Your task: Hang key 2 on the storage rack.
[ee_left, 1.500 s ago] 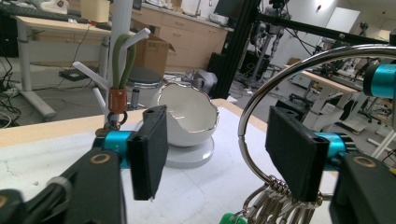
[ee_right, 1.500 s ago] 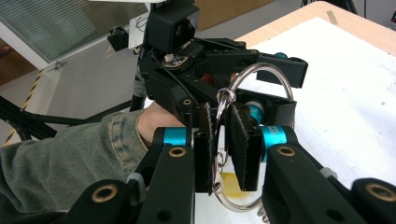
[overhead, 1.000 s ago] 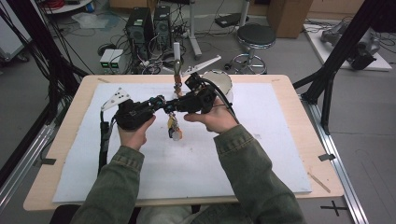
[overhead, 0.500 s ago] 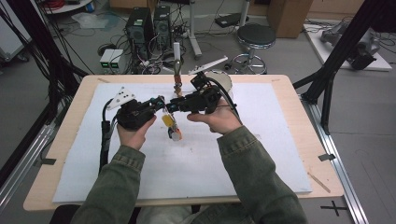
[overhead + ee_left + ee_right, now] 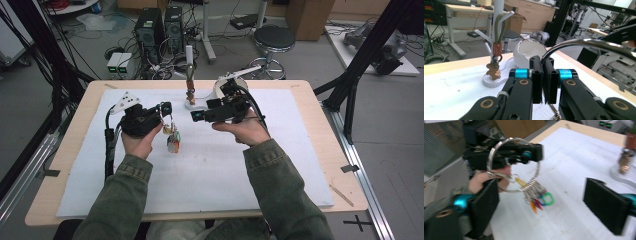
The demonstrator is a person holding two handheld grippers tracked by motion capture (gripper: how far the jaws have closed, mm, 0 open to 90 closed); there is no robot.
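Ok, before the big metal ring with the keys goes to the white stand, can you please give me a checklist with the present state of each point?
1. Left tongs shut on the large silver key ring: ok.
2. Right tongs released; their jaws have just been opening and hold nothing: ok.
3. Bunch of coloured key tags hangs free above the white table cover: ok.
4. White branched stand upright: ok.
5. A free peg on the stand: ok; one carries the green strap with a brown figure.
6. Grip firmness: cannot tell.
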